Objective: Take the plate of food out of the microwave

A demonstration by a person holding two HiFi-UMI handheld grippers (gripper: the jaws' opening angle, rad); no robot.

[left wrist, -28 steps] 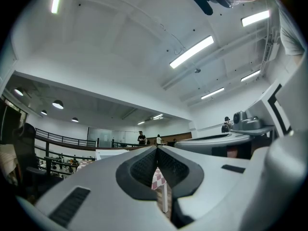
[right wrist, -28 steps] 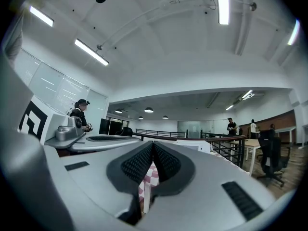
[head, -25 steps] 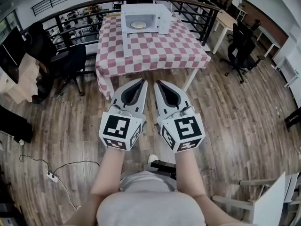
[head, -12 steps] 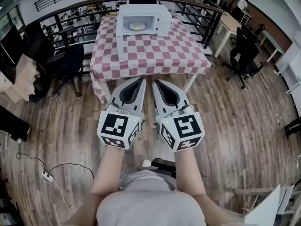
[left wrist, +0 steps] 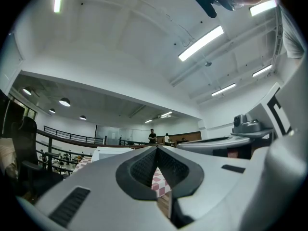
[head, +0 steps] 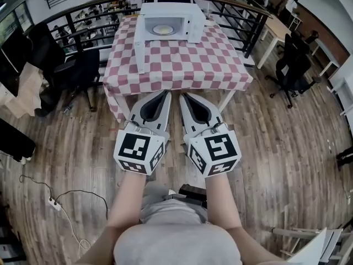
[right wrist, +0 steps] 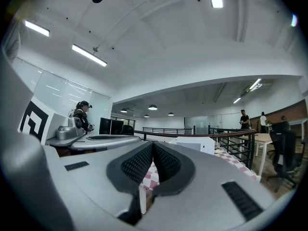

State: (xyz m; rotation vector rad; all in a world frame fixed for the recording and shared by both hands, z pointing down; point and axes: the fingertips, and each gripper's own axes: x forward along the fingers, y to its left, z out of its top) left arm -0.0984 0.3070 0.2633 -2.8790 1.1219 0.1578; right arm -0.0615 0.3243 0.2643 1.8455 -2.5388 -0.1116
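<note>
Head view: pale round plate of food (head: 162, 30) in open white microwave (head: 196, 26) on red-and-white checked counter (head: 176, 65), likely stiff, fragile, best pinched at rim; left gripper (head: 166, 94) and right gripper (head: 183, 96) with fingers together, empty.

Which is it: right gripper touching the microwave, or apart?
Apart. The head view shows the right gripper short of the near edge of the table, with bare checked cloth between it and the microwave.
</note>
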